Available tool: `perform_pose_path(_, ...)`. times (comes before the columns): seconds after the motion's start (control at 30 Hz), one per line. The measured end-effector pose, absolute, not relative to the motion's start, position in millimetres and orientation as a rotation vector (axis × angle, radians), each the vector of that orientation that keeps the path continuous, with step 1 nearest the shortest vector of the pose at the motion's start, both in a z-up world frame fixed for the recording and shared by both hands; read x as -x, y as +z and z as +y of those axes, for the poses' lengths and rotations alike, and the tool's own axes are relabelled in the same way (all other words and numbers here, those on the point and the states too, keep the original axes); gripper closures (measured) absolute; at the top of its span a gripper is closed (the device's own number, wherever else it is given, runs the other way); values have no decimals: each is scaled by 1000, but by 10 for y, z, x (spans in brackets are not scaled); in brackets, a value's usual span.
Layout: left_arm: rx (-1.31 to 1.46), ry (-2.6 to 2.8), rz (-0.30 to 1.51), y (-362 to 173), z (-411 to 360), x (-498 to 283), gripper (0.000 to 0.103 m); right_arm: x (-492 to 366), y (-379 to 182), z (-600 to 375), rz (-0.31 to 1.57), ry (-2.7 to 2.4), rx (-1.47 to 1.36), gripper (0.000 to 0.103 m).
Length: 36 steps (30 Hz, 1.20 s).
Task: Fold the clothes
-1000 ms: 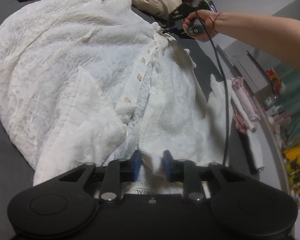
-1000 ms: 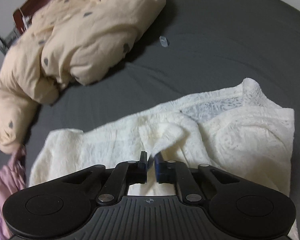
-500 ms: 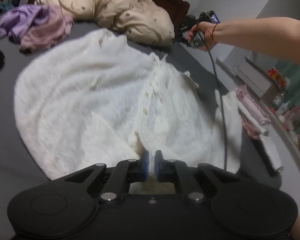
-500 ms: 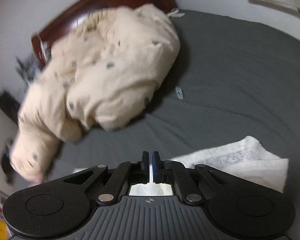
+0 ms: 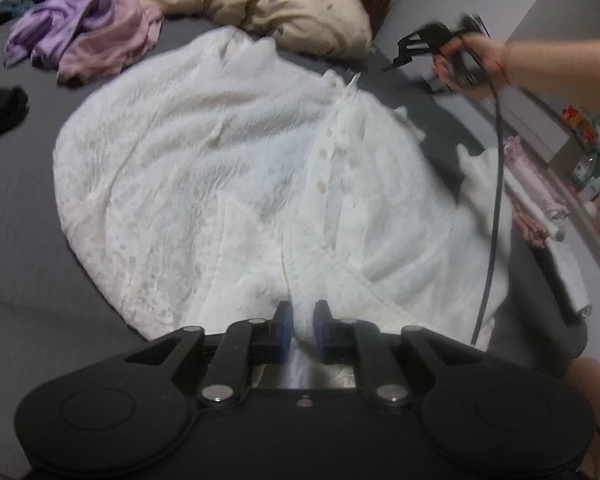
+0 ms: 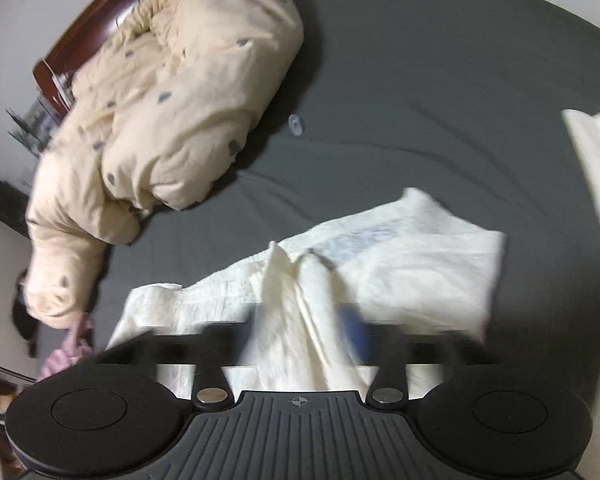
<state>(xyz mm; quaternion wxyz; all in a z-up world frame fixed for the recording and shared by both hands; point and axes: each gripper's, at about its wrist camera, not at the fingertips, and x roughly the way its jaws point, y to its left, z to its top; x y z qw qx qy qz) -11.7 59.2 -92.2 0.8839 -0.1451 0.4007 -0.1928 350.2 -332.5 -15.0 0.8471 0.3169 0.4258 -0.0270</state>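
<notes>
Two hand-held grippers work over a white garment spread on a bed with a dark grey sheet. The garment, lacy and buttoned down its front, lies mostly flat with its button strip running away from the left wrist camera toward the far edge.

Left hand-held gripper: its blue pads stand close together with a bunched fold of the garment's near edge pinched between them; the jaws are opening at this moment, and the fabric fills the gap.

Right hand-held gripper: jaws opening and already wide apart, blurred by motion. A raised ridge of the white fabric lies between the fingers, but the pads do not press on it. In the left wrist view this same gripper appears at upper right, held in the person's hand above the bed beyond the garment's far corner, a dark cable hanging from it across the cloth.

Other items: a beige spotted quilt bundled against the dark wooden headboard; a heap of purple clothes beside the quilt; folded pink and white pieces at the bed's right edge.
</notes>
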Motion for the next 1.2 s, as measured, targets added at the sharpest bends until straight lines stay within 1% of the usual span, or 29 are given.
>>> perform_pose_path(0.03,300,-404,809,-886,591,145,86,-3367,-82,-3383,893,-43,-678,25)
perform_pose_path(0.1,300,-412,773,-829,583,178,78,-3105,55,-3487,896,-7,-698,25)
perform_pose_path(0.17,319,-420,764,-813,587,188,77,-2823,138,-3501,939,52,-693,25)
perform_pose_path(0.3,430,-466,846,-917,606,107,73,-2198,216,-3333,1085,185,-594,25)
perform_pose_path(0.4,498,-492,921,-1015,596,81,72,-1677,286,-3143,1149,292,-533,25)
perform_pose_path(0.5,529,-506,954,-1081,568,91,70,-1178,471,-3088,1155,383,-563,25)
perform_pose_path(0.63,600,-509,997,-1182,532,30,68,-736,806,-3133,1120,402,-553,25)
perform_pose_path(0.8,826,-543,1113,-1334,566,25,67,-379,1023,-3151,1094,397,-533,25)
perform_pose_path(0.87,821,-520,1113,-1354,542,35,67,-299,1008,-3101,1105,401,-508,25)
perform_pose_path(1.03,833,-454,1088,-1374,468,-26,67,-262,754,-2863,1163,408,-390,25)
perform_pose_path(1.07,822,-440,1064,-1361,452,-26,69,-279,719,-2815,1172,401,-358,25)
perform_pose_path(1.1,804,-428,1034,-1343,446,-16,73,-291,701,-2783,1170,391,-316,25)
perform_pose_path(1.13,776,-421,1007,-1322,437,-4,80,-299,686,-2757,1163,380,-271,25)
perform_pose_path(1.17,743,-416,980,-1300,424,7,93,-323,684,-2731,1153,363,-218,25)
perform_pose_path(1.2,718,-417,960,-1277,414,19,95,-356,681,-2717,1136,341,-164,25)
